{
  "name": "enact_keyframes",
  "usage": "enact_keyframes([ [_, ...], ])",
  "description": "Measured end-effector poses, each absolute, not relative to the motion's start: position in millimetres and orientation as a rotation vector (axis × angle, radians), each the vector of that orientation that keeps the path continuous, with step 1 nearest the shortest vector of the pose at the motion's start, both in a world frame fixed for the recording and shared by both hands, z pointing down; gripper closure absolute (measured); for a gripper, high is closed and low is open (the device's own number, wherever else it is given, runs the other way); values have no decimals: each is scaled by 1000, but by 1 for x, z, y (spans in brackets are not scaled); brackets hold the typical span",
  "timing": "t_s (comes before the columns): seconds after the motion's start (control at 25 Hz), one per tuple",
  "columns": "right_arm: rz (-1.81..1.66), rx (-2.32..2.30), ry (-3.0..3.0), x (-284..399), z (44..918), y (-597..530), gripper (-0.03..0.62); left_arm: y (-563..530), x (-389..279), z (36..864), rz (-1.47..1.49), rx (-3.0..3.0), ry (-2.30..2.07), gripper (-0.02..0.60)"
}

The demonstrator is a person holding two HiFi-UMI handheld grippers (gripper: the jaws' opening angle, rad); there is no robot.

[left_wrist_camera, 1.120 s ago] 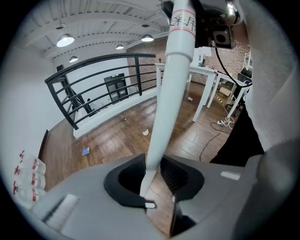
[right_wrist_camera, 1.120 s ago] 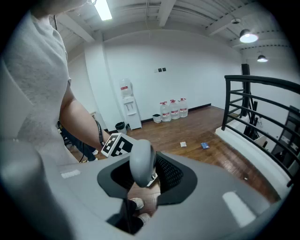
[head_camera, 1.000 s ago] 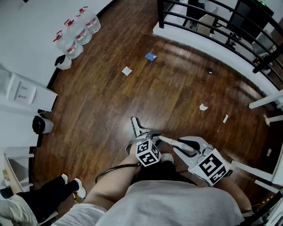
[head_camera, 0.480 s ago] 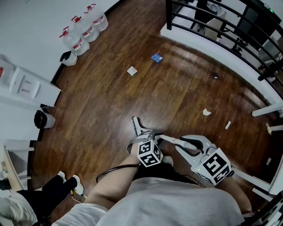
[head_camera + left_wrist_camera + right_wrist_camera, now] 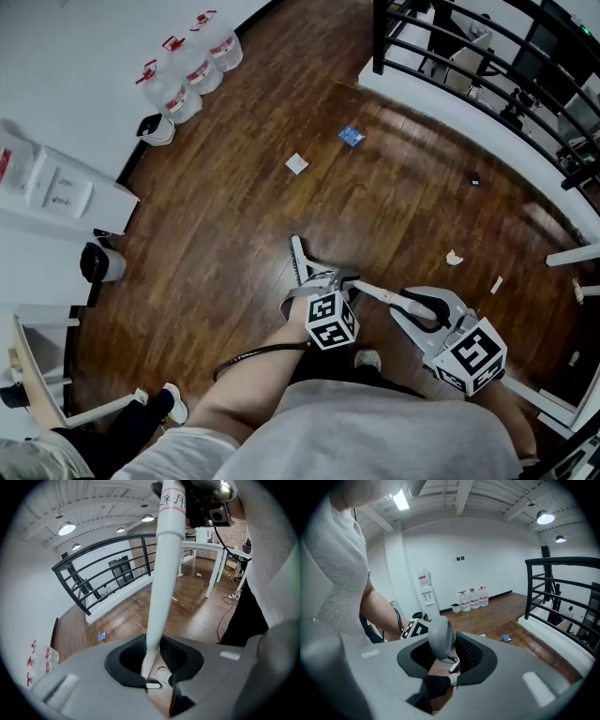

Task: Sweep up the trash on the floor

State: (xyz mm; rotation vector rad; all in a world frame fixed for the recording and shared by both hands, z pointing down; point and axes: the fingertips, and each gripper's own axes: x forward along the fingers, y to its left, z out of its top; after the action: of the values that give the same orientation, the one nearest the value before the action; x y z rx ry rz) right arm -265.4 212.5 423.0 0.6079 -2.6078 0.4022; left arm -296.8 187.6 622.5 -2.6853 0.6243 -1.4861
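Note:
A broom with a white handle [image 5: 373, 292] and a flat head [image 5: 299, 260] rests on the dark wood floor just ahead of me. My left gripper [image 5: 330, 281] is shut on the handle's lower part; in the left gripper view the white handle [image 5: 161, 583] rises from between the jaws of the left gripper [image 5: 151, 660]. My right gripper [image 5: 422, 305] is shut on the handle's grey top end [image 5: 440, 637], which sits in the right gripper [image 5: 443, 653]. Trash lies ahead: a white paper [image 5: 296, 163], a blue scrap [image 5: 351, 136], a crumpled white piece [image 5: 454, 258] and a white strip [image 5: 496, 284].
Water bottles [image 5: 192, 66] and a small white bin [image 5: 157, 129] stand by the left wall, with a black bin [image 5: 99, 262] and white cabinet [image 5: 56, 187]. A black railing [image 5: 487, 56] bounds the far right. White table legs [image 5: 572, 255] stand right. Another person's shoe [image 5: 172, 403] shows lower left.
The floor and trash have slid down and to the right in the head view as I moved. Both grippers keep their hold on the broom.

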Motion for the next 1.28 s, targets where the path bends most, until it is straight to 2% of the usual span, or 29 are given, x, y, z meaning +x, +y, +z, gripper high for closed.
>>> enact_keyframes([
  [0.48, 578, 809, -2599, -364, 422, 31, 487, 6, -398, 621, -1523, -2622, 369, 499],
  [0.72, 638, 896, -2602, -391, 435, -54, 485, -86, -432, 629, -1552, -2552, 270, 499],
  [1.0, 738, 990, -2566, -398, 462, -113, 484, -151, -449, 650, -1605, -2484, 185, 495],
  [1.28, 802, 1057, -2534, -385, 483, -130, 484, -165, -434, 673, -1610, -2477, 116, 495],
])
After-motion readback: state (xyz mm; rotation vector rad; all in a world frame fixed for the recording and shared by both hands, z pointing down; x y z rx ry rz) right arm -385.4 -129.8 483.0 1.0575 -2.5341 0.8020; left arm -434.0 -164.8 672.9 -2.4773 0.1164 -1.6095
